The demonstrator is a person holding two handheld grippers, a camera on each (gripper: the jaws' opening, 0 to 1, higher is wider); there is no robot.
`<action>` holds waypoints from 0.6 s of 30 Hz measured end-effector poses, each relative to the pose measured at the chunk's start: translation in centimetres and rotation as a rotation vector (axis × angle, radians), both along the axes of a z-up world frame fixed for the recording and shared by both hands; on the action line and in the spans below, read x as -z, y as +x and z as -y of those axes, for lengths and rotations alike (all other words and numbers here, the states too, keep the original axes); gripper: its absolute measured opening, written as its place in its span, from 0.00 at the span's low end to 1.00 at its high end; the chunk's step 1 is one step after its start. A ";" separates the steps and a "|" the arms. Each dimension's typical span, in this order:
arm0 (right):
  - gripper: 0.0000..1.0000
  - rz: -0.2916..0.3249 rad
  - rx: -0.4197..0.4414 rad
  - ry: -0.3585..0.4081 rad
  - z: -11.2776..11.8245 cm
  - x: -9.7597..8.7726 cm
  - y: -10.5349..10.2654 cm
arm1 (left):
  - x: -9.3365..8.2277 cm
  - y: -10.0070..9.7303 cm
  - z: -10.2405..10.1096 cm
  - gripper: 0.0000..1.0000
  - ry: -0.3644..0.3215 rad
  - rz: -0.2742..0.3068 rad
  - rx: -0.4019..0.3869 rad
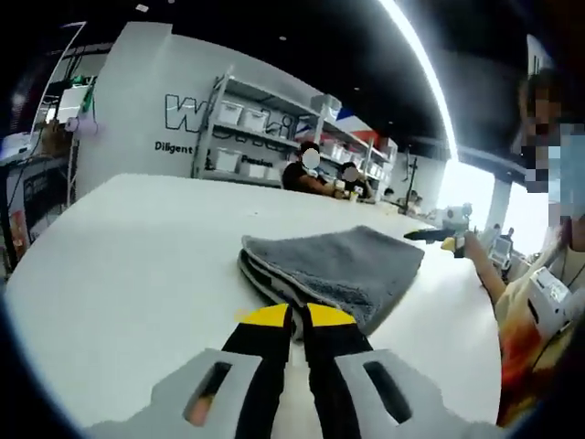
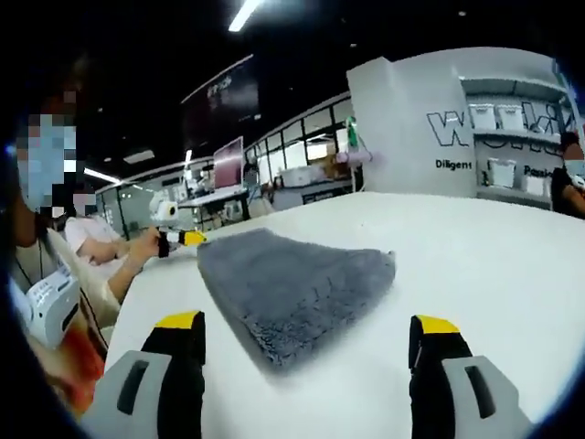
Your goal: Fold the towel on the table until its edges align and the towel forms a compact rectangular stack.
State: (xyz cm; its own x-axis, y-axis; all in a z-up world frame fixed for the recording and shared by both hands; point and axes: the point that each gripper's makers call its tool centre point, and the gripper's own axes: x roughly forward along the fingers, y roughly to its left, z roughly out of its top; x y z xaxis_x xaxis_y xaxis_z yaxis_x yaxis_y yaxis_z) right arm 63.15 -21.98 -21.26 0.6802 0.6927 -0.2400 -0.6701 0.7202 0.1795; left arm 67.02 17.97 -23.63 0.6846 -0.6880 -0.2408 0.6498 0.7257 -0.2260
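Left gripper view: left gripper [image 1: 298,315] pressed together at near corner of folded grey towel [image 1: 343,265] on white table [image 1: 137,265]. Right gripper view: right gripper [image 2: 309,323] spread wide, towel [image 2: 288,288] lying between, untouched.

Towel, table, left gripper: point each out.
towel [image 2: 292,288]: right gripper view, middle of the top fold.
table [image 1: 137,265]: left gripper view, bare white top.
left gripper [image 1: 297,317]: left gripper view, between the yellow tips.

The towel's [image 1: 340,267] near corner is hidden behind the left gripper's [image 1: 298,317] yellow tips. Shelf [image 1: 245,137] bins are too small to read. Wall lettering [image 2: 475,119] is partly covered.
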 end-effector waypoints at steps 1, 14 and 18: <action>0.94 -0.007 0.014 0.023 0.0 -0.3 0.1 | 0.3 0.2 -0.4 0.20 0.009 -0.006 -0.020; 0.53 -0.057 0.059 0.101 0.0 -1.1 2.4 | -0.9 -0.3 -0.3 0.76 -0.065 0.029 -0.009; 0.52 -0.080 0.066 0.092 -0.9 -0.9 3.0 | -0.4 -0.9 0.6 0.88 -0.012 0.031 0.033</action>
State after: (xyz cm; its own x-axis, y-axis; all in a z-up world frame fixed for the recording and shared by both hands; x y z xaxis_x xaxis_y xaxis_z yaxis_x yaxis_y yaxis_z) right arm 66.12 -21.06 -20.33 0.7063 0.6686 -0.2328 -0.6024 0.7403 0.2984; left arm 66.13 17.42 -23.23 0.6686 -0.7129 -0.2115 0.6800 0.7013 -0.2141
